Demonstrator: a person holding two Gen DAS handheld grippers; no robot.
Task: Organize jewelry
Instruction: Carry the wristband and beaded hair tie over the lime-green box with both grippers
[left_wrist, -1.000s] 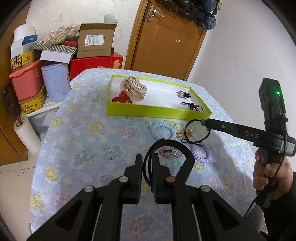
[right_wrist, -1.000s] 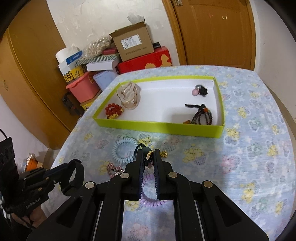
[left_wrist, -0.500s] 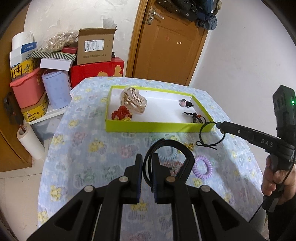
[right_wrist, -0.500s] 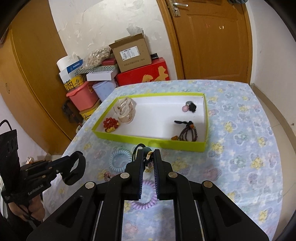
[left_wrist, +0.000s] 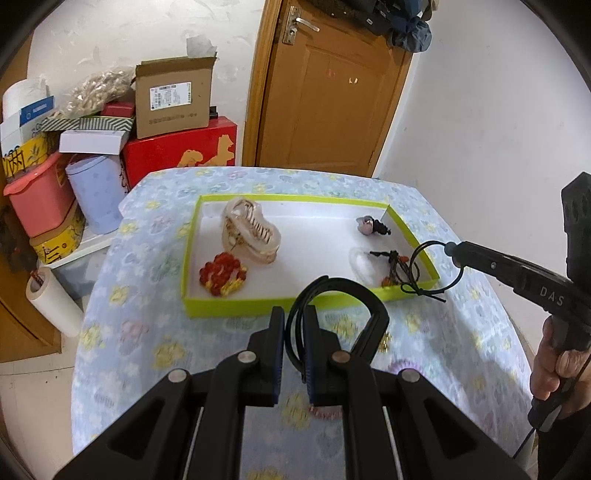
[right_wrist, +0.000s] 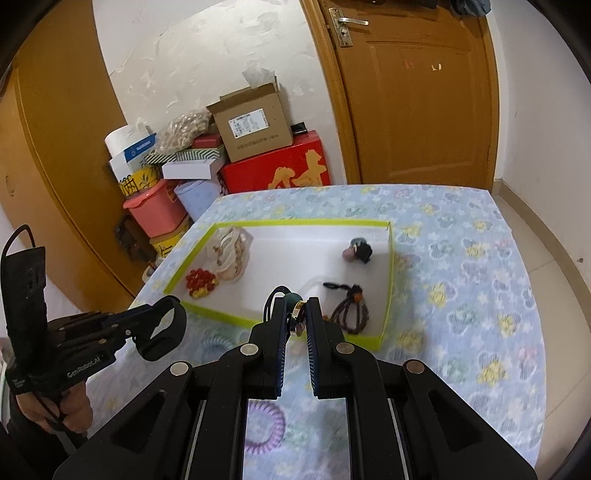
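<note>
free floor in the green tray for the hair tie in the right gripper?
Yes: the tray has a bare white strip down the middle, between the clear claw clip with red beads on the left and the pink-and-black tie and brown ties on the right. The near-right corner is crowded.

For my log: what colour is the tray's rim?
Lime green rim, white inside; clearest in the left wrist view.
</note>
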